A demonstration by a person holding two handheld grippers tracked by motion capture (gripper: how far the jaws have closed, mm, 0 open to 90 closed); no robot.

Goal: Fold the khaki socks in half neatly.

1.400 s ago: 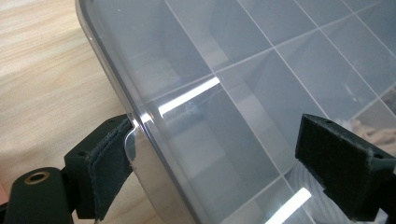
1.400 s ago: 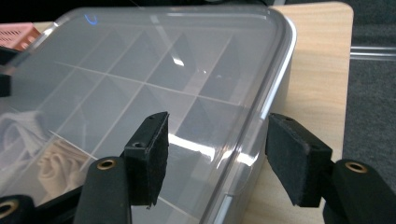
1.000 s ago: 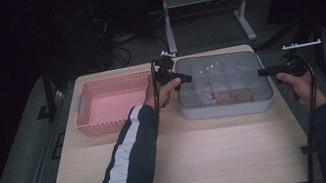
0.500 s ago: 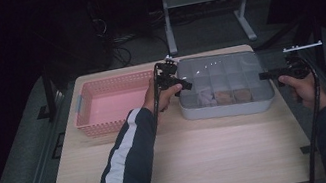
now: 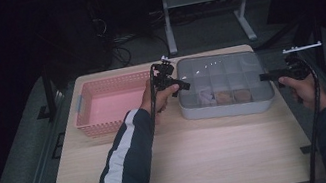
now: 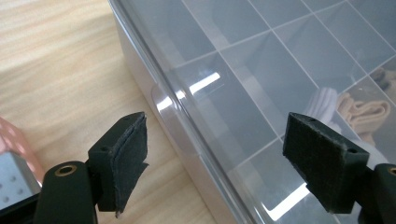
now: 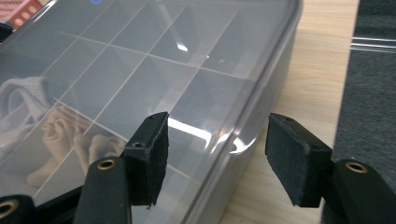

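1. We hold the left hand-held gripper (image 5: 181, 86) at the left edge of the clear-lidded compartment box (image 5: 223, 86), which sits on the right half of the worktop (image 5: 213, 158). Its jaws stand open and astride the lid's rim, one pad (image 6: 122, 158) over the wood and the other (image 6: 320, 161) over the lid, pressing on nothing; they have just been widening a little after a brief narrowing.
2. We hold the right hand-held gripper (image 5: 265, 76) at the box's right edge, mirroring the left. Its jaws are also open, straddling the rounded lid edge (image 7: 252, 116) with nothing clamped.
3. We judge that both sit at opposite ends so the lid can be taken evenly from two sides rather than levered from one.
4. The box's lid is on. Through it we see a grid of dividers, with folded white and beige cloth items (image 5: 225, 95) in the near compartments; the far ones look empty.
5. A pink basket (image 5: 110, 105) stands just left of the box, empty, probably placed close to receive what comes out.
6. The worktop is pale wood grain. The room beyond is dark, with a metal stand (image 5: 204, 8) and cables on the floor at the far side.
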